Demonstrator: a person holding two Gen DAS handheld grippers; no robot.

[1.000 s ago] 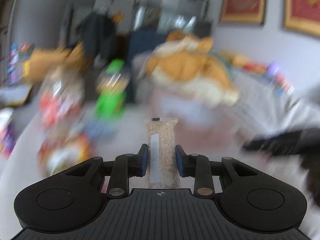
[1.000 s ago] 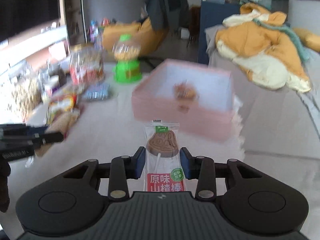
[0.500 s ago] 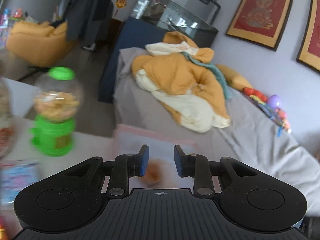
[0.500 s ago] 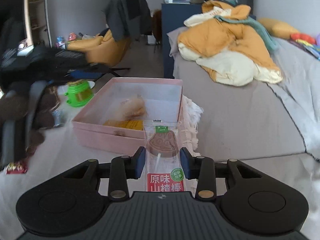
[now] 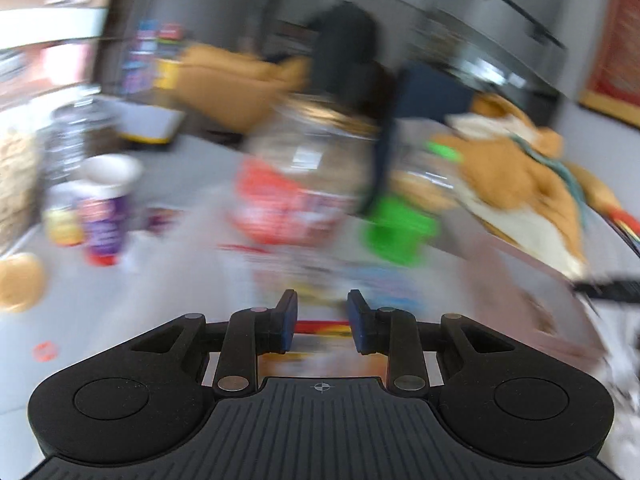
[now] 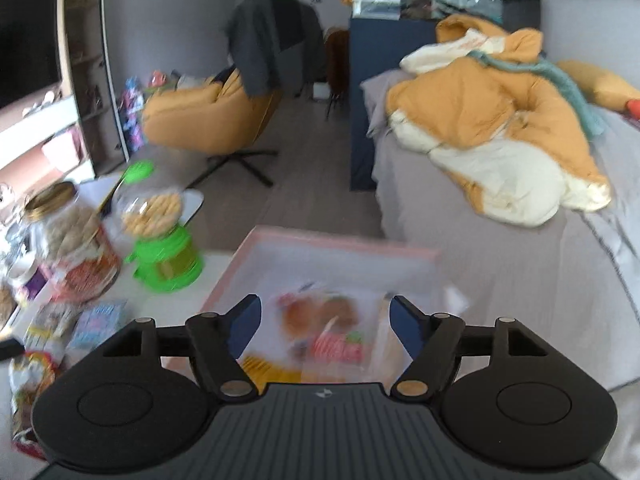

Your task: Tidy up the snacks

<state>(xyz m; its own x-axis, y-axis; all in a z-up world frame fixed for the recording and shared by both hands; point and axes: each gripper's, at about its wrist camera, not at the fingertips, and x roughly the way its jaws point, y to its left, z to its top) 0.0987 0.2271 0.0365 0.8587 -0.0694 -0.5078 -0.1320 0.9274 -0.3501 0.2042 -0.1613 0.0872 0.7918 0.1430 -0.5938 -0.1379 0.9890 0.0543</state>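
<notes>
Releasing over the pink box (image 6: 344, 244): right gripper (image 6: 324, 330) jaws just been opening, now wide, nothing pressed between; hawthorn lollipop packet (image 6: 332, 340) lying loose inside the box beside other wrapped snacks. Sweeping left gripper (image 5: 322, 318) toward the table's loose snacks (image 5: 320, 324), fingers narrow, gripping nothing, probably lining up another pick.

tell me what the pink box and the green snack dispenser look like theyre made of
Pink box: likely matte cardboard or thin plastic; flat walls, dull pale surface, though blur leaves it open.
Green snack dispenser: glossy bright green plastic base with a clear globe, probably plastic too; the snacks inside show through.
</notes>
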